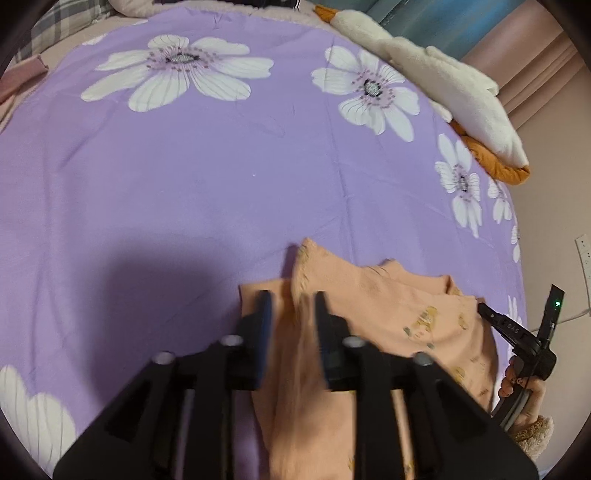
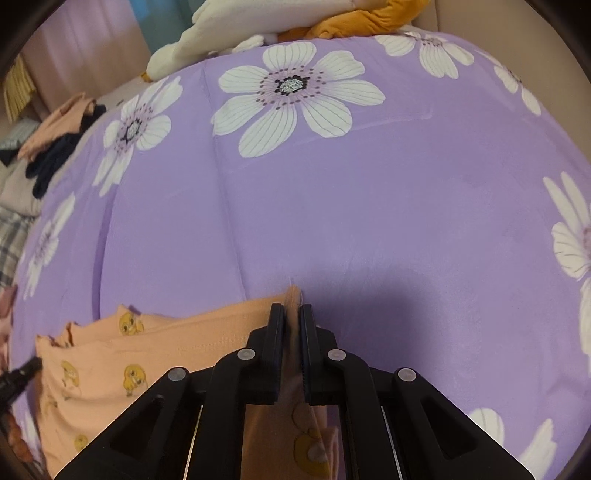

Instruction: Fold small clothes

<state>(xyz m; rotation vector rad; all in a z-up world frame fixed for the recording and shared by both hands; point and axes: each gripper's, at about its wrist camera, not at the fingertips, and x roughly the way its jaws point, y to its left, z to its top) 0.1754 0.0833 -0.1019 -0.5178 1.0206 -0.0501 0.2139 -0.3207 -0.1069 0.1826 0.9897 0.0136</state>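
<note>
A small peach garment (image 1: 391, 310) with yellow chick prints lies on the purple flowered bedspread (image 1: 207, 192). My left gripper (image 1: 291, 306) is open, its jaws straddling a raised fold at the garment's left edge. My right gripper (image 2: 292, 314) is shut on the peach garment (image 2: 147, 354), pinching its right corner, which sticks up between the pads. The right gripper also shows in the left wrist view (image 1: 495, 317) at the garment's far right edge. The left gripper's tip shows in the right wrist view (image 2: 22, 369) at the far left.
A white and orange plush toy (image 1: 443, 85) lies along the bed's far right edge. A pile of peach and dark clothes (image 2: 62, 129) sits off the bed's far left corner. A plaid cloth (image 1: 66, 22) lies beyond the bedspread.
</note>
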